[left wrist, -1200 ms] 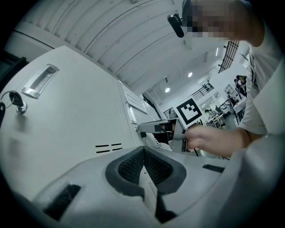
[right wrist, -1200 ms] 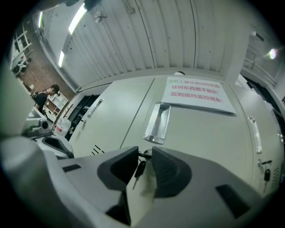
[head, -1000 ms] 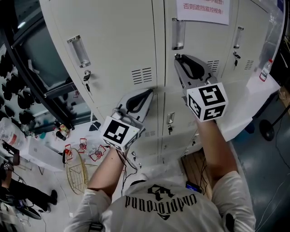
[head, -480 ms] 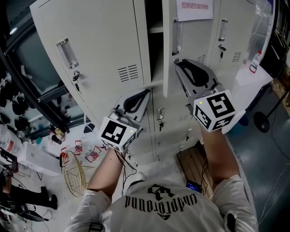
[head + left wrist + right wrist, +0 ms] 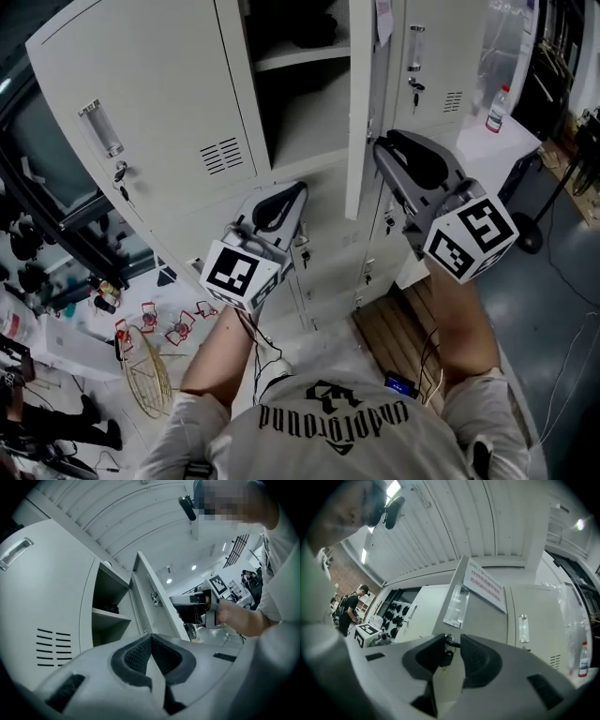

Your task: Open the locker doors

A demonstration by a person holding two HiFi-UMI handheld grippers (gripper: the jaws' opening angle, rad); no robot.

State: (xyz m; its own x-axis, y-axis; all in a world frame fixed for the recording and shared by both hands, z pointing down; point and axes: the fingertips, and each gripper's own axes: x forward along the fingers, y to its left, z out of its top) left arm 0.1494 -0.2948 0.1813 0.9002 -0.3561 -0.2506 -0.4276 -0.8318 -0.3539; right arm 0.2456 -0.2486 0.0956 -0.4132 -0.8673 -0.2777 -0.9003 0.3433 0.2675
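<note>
The right gripper (image 5: 382,148) has its jaws pressed in on the key (image 5: 451,642) that sticks out of the lock of the locker door (image 5: 360,112). In the right gripper view a dark fob (image 5: 446,658) hangs from that key in the narrow slot between the pads. The door stands open, edge-on ahead of the jaws and just to their left in the head view. Its outer face runs up and away from the tips, with a clear handle recess (image 5: 456,606) right above them and a paper notice (image 5: 485,586) higher up and to the right.

The left gripper (image 5: 298,193) is lower and to the left of the right one, well apart from it. Its jaws are pressed together with nothing in them — the ribbed pads (image 5: 137,656) meet at the tip. Above and just beyond its tips is the open compartment, with a shelf (image 5: 300,54) and something dark (image 5: 314,28) lying on it that is too shadowed to identify. To the left of this gripper the neighbouring closed door (image 5: 150,94) shows its vents (image 5: 223,156) and a handle (image 5: 101,128).

Far to the right of the right gripper, past more closed doors, stands a bottle (image 5: 494,111).
</note>
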